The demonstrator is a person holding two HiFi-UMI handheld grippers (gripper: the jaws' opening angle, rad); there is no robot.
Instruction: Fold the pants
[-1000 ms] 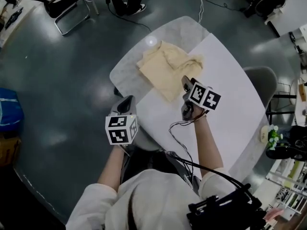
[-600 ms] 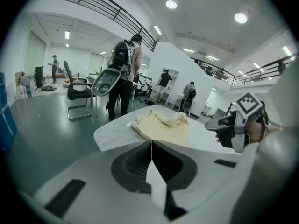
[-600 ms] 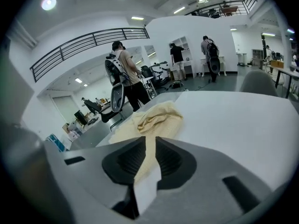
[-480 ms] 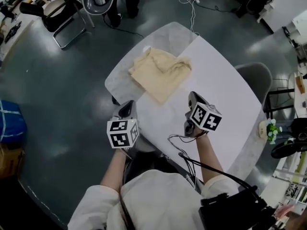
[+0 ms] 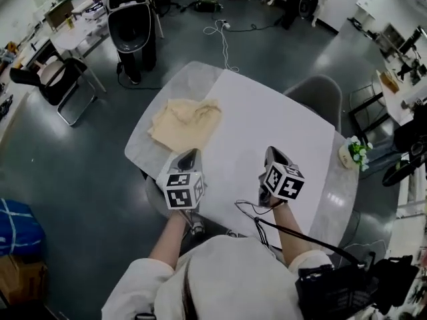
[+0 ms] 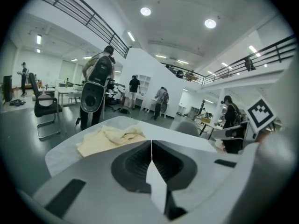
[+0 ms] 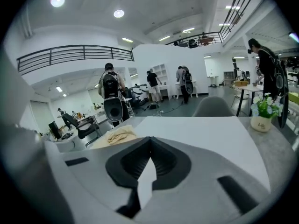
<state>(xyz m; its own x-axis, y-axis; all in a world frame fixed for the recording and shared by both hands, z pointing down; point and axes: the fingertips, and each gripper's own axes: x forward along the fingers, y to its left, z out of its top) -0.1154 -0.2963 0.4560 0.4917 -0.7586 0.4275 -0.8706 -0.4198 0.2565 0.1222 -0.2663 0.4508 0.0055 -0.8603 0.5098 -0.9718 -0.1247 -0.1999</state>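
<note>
The beige pants lie as a rumpled, folded heap on the far left part of the table, with nothing touching them. They also show in the left gripper view as pants and in the right gripper view as pants. My left gripper hangs near the table's front edge, a little short of the pants, its jaws shut and empty. My right gripper is over the white sheet to the right. Its jaws have just been closing and now meet with nothing between them.
A small potted plant stands at the table's right edge. A grey chair sits behind the table, a black chair and another chair at the left. Several people stand among desks in the background.
Both grippers have drawn back from the pants toward the near edge of the table and risen. The right gripper, earlier at the pants' edge, has left them lying there.
</note>
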